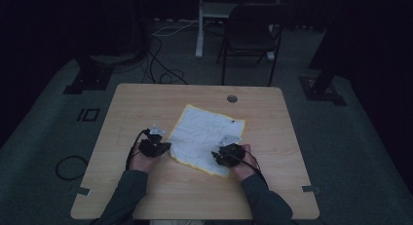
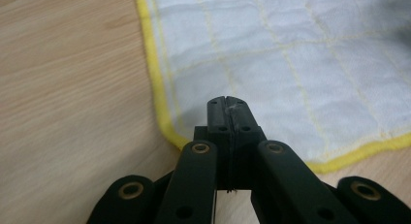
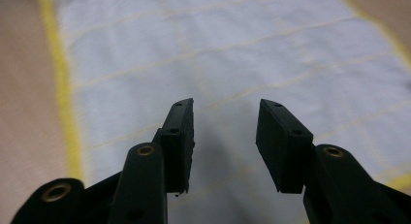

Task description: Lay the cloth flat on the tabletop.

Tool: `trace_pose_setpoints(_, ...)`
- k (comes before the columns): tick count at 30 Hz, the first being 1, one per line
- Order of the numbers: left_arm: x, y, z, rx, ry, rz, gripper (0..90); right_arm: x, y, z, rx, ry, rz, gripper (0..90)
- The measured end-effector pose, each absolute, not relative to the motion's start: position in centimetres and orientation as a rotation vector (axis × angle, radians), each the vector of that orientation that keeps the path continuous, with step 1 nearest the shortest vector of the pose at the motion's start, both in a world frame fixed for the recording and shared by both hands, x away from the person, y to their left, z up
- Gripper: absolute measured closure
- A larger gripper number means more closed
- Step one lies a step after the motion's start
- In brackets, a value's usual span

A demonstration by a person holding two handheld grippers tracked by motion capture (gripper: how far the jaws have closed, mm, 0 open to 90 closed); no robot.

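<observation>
A white quilted cloth (image 1: 204,132) with a yellow border lies flat and askew in the middle of the wooden table (image 1: 146,103). My left gripper (image 1: 163,147) is at the cloth's near left corner. In the left gripper view its jaws (image 2: 227,102) are pressed together just above that corner of the cloth (image 2: 291,64), with nothing between them. My right gripper (image 1: 219,156) hovers over the cloth's near right part. In the right gripper view it is open (image 3: 225,107), with the white cloth (image 3: 218,49) showing through the gap.
A round cable hole (image 1: 232,98) sits near the table's far edge. Behind the table stand a dark folding chair (image 1: 253,35) and a white desk leg (image 1: 199,25). Cables (image 1: 160,69) run over the grey floor. The room is dim.
</observation>
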State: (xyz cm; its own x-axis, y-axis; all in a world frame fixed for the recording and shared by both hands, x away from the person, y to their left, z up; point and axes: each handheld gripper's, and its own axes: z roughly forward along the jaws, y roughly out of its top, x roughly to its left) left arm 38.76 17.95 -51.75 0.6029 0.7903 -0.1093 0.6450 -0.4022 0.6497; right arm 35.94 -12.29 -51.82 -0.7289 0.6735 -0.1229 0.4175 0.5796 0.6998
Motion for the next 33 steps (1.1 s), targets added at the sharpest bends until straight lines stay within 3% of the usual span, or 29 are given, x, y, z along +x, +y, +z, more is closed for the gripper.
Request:
trace_pose_setpoints(14,40.6,15.0,-52.8,2.218,1.083,0.251,88.5,35.5,-13.4,-53.4,0.937,2.483,0.909,61.5)
trace_pose_setpoints(33,42.7,14.8,-52.1,2.179,1.087,0.36,74.9,35.5,-18.1,-53.5,1.074,2.43,0.918,65.2)
